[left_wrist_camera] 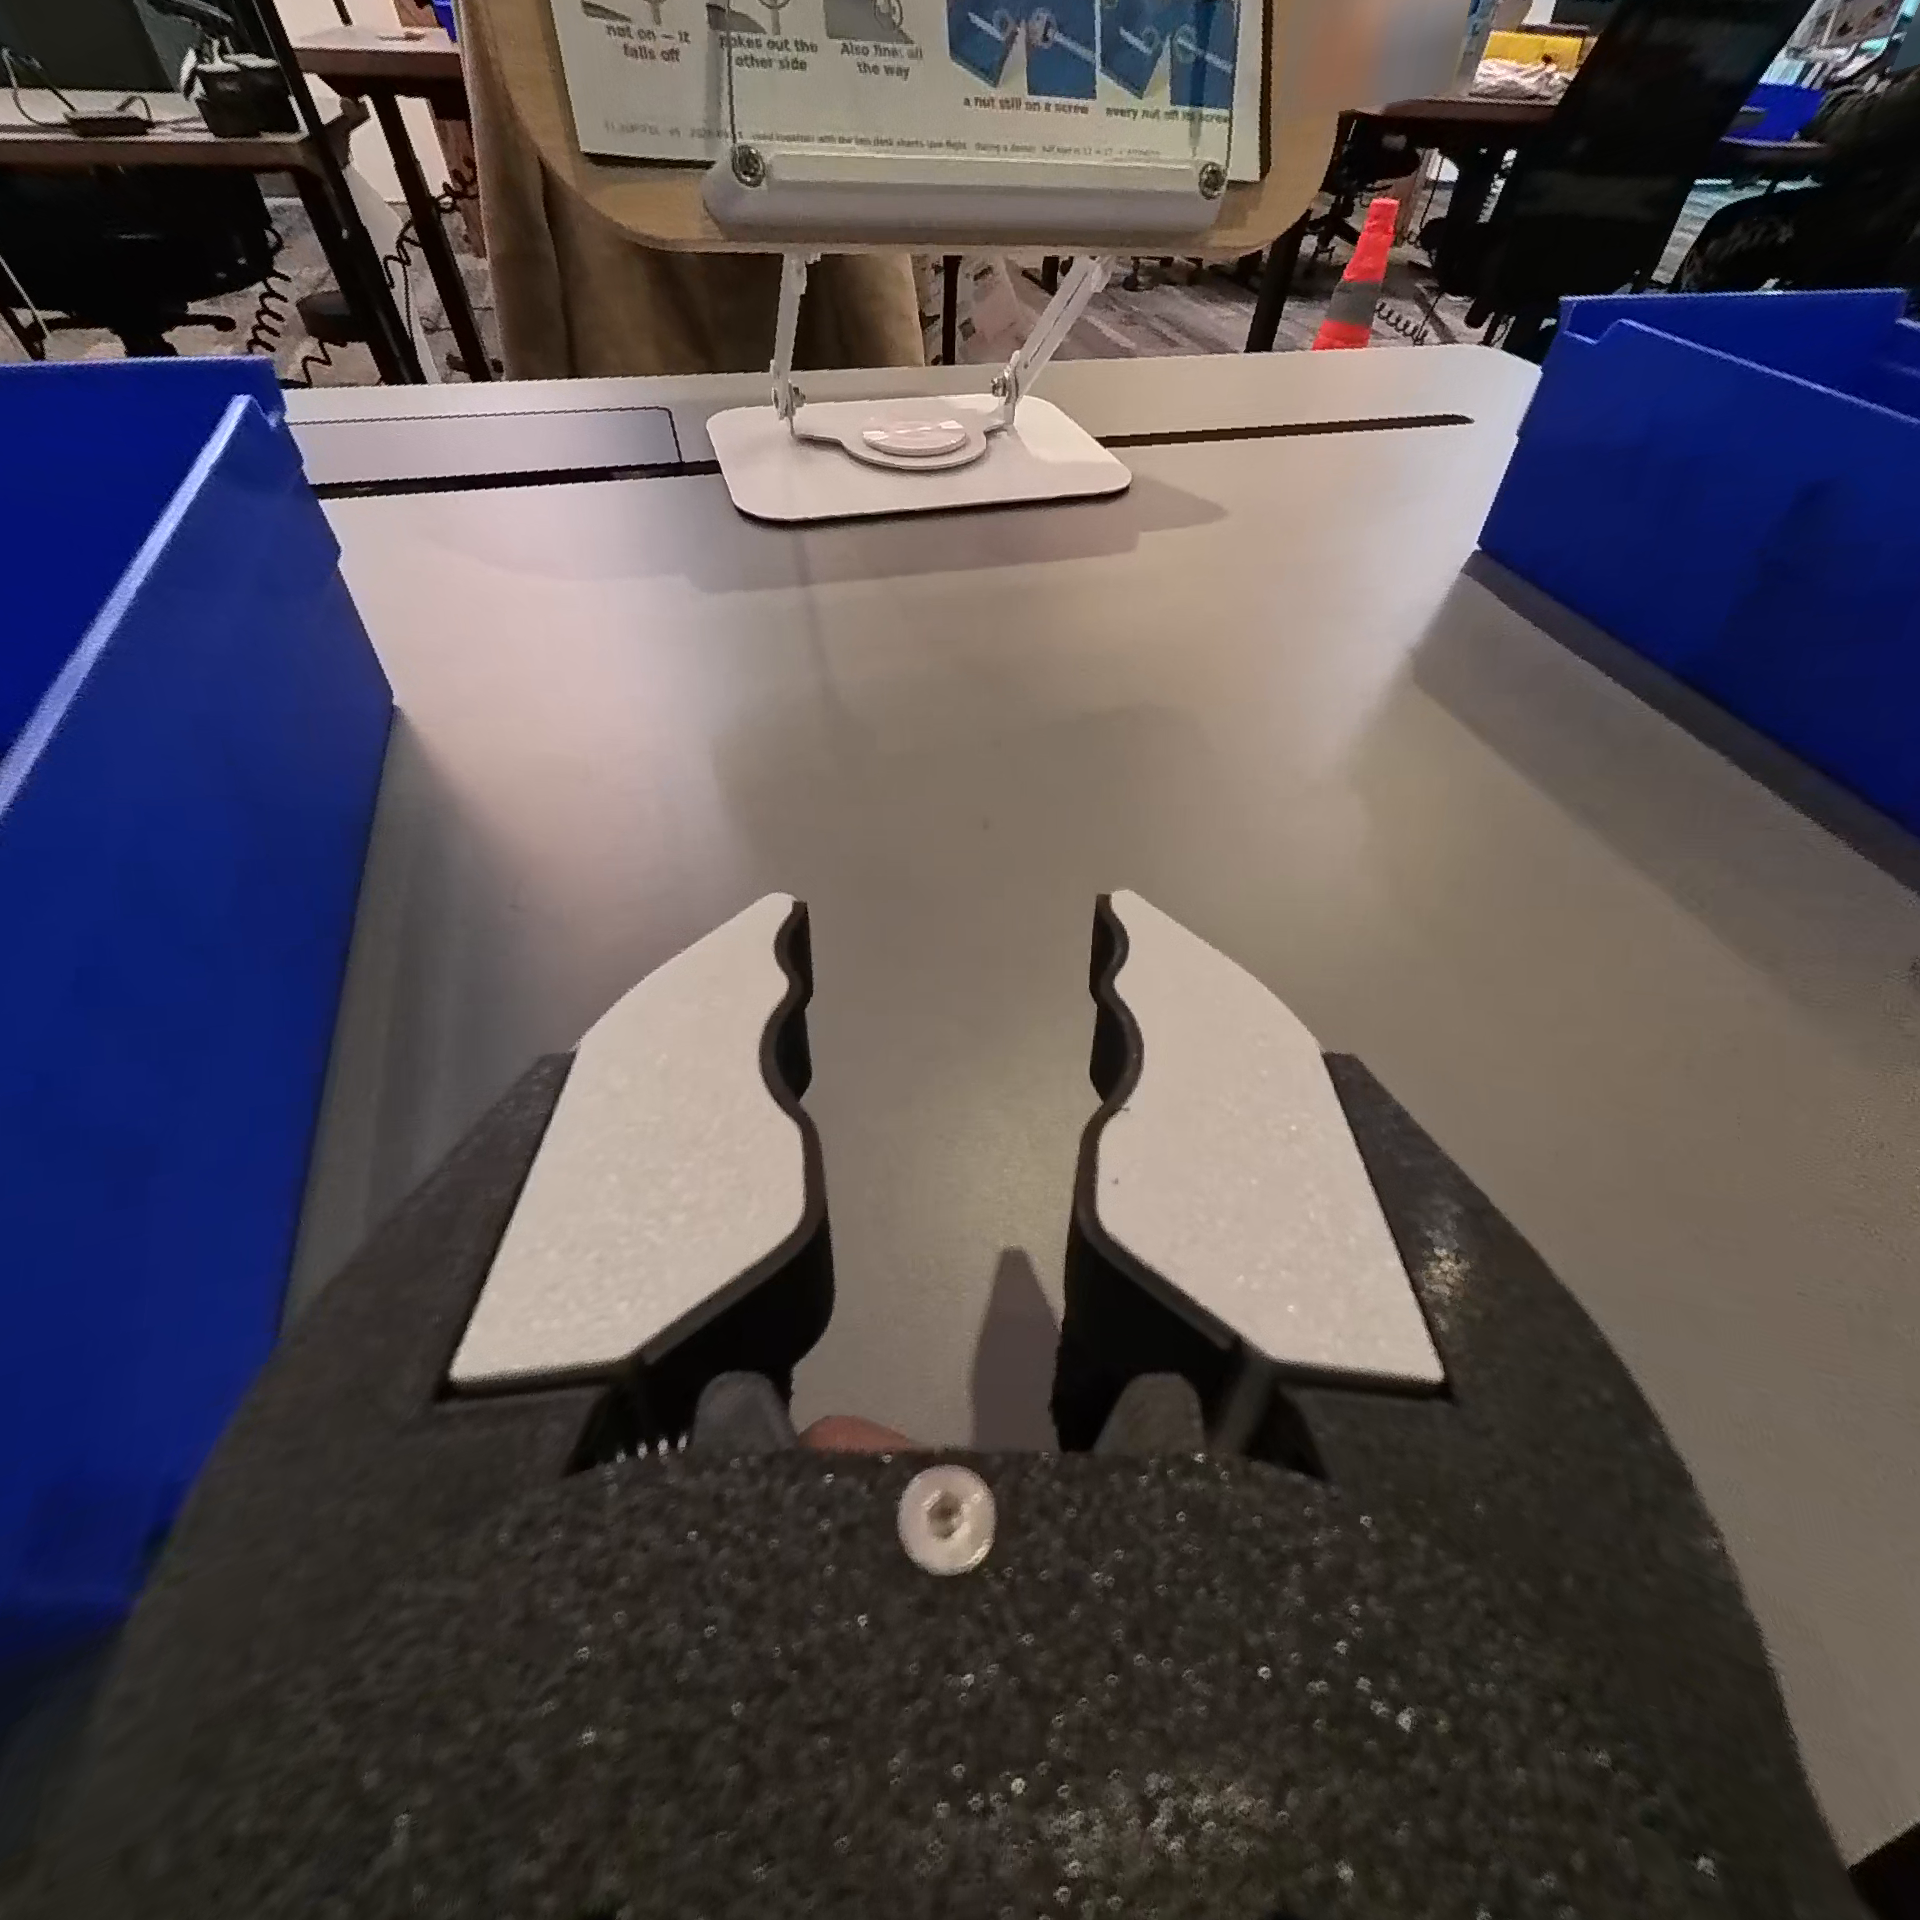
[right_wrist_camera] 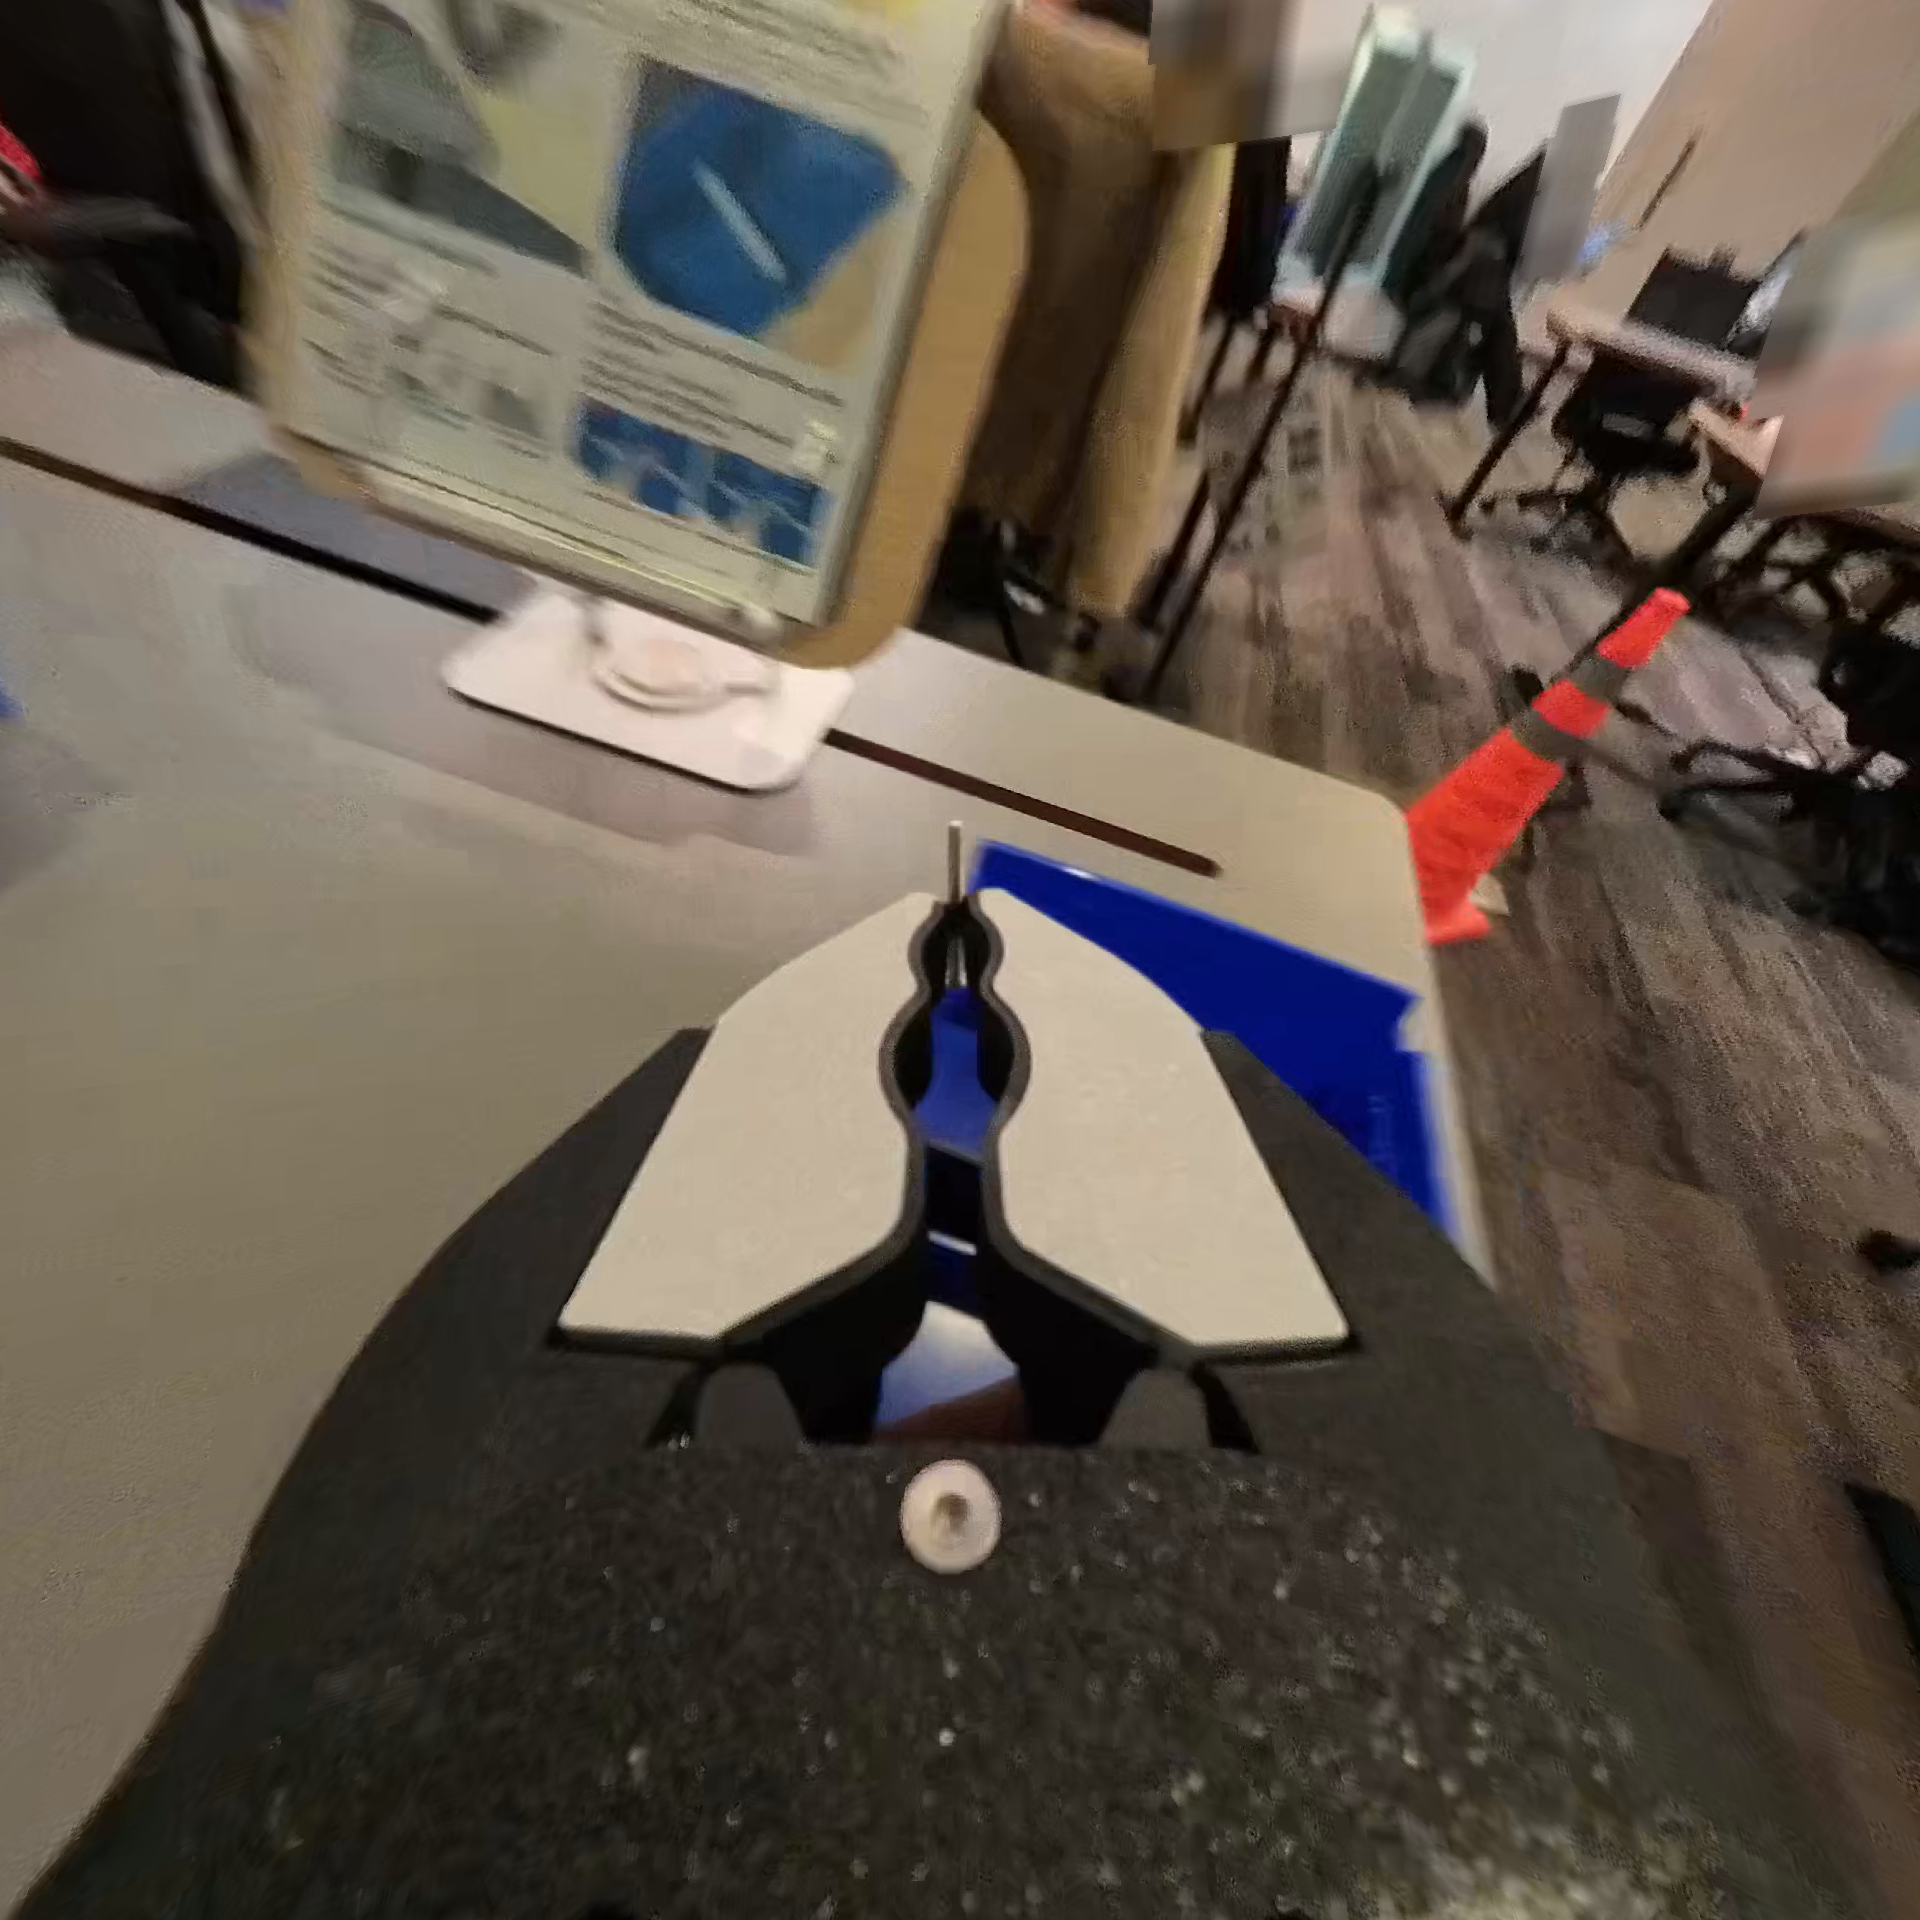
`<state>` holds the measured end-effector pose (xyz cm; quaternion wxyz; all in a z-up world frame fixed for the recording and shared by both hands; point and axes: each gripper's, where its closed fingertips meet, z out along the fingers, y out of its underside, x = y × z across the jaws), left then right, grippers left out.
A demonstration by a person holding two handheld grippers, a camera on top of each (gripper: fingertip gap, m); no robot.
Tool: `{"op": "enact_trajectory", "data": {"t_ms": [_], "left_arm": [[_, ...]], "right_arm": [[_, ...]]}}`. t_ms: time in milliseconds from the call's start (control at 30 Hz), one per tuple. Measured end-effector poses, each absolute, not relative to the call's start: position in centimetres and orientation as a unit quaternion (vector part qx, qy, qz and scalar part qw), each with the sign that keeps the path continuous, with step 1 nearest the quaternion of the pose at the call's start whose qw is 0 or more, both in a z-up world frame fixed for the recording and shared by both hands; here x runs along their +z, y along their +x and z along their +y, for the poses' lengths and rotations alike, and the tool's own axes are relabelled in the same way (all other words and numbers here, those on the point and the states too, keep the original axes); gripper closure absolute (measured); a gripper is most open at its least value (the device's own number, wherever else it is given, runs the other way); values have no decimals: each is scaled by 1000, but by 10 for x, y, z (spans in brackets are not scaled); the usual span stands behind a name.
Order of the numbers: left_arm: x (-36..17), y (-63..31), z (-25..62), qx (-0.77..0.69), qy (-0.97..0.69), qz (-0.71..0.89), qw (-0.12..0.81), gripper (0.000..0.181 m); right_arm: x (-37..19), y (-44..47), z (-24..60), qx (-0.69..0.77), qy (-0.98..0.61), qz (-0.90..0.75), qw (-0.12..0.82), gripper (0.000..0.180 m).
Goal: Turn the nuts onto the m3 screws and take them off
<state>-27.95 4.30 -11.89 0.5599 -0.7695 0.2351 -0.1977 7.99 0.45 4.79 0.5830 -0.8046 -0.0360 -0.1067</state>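
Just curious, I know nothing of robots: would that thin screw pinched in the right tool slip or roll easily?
The screw looks stiff, thin metal, so it likely won't bend. Only the right tool's tips pinch it, so it could pivot or slip. Being round, it would probably roll on the smooth table.

— What sort of place is this?
— An office-like lab: a grey table [left_wrist_camera: 935,727] with blue bins [left_wrist_camera: 177,779], rows of desks, swivel chairs [right_wrist_camera: 1621,436], an orange cone [right_wrist_camera: 1507,769].
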Motion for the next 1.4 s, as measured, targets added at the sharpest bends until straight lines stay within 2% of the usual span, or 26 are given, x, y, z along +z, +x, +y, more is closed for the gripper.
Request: {"op": "enact_trajectory", "data": {"t_ms": [133,200,400,567,767,967,1067,1167,1300,1400], "left_arm": [[-120,-279,43,-203,-772,234,555,129],[-120,-280,43,-206,-772,232,554,129],[-121,-278,43,-208,-774,237,549,129],[-121,-275,40,-194,-768,250,556,129],[-121,-274,39,-186,-767,257,558,128],[-122,-275,41,-194,-772,250,551,128],[-123,-276,42,-195,-774,247,550,128],[-122,-278,43,-205,-776,239,547,128],[-115,-287,50,-205,-770,220,563,130],[-109,-295,59,-191,-771,211,569,130]], "right_arm": [[-2,166,54,-50,-905,-58,417,177],[-47,198,61,-41,-952,-57,298,177],[-133,237,63,-40,-993,-54,95,177],[-164,250,68,-96,-992,-73,22,177],[-185,260,66,-112,-992,-61,-10,177],[-189,263,66,-100,-994,-50,7,165],[-171,267,68,-123,-990,-58,37,158],[-117,245,76,-124,-979,-61,148,154],[-4,183,61,-161,-908,-63,382,151],[52,113,28,-154,-832,-66,530,148]]}}
